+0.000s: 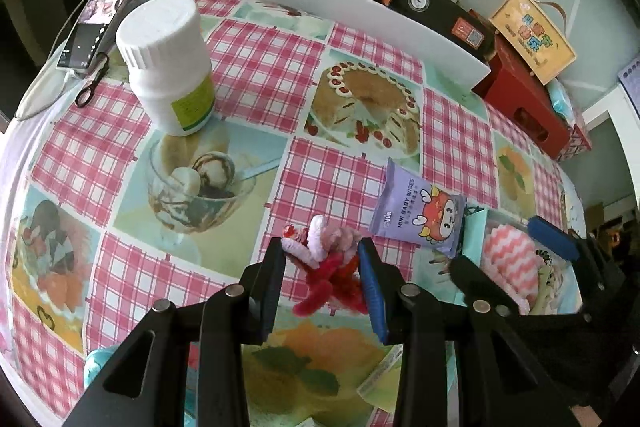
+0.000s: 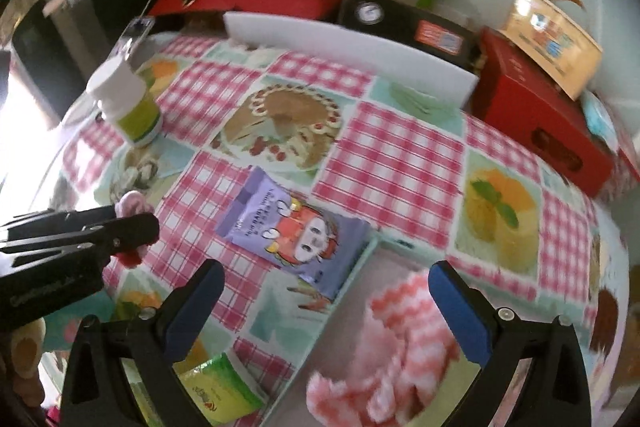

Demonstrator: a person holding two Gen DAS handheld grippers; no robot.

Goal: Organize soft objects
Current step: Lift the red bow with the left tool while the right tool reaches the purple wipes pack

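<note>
While the left gripper (image 1: pixel 322 259) clamps a pipe-cleaner flower (image 1: pixel 328 259) — likely for sorting — the right gripper (image 2: pixel 326 291) hangs, jaws apart, over a pink cloth (image 2: pixel 396 347).

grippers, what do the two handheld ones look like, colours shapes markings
Both are black plastic with angular, triangular-cutout arms and silver pivot bolts. The left gripper and the right gripper each have two tapering jaws lined with blue pads. Faint pale lettering runs along the left gripper's body in the right wrist view, too blurred to read.
</note>
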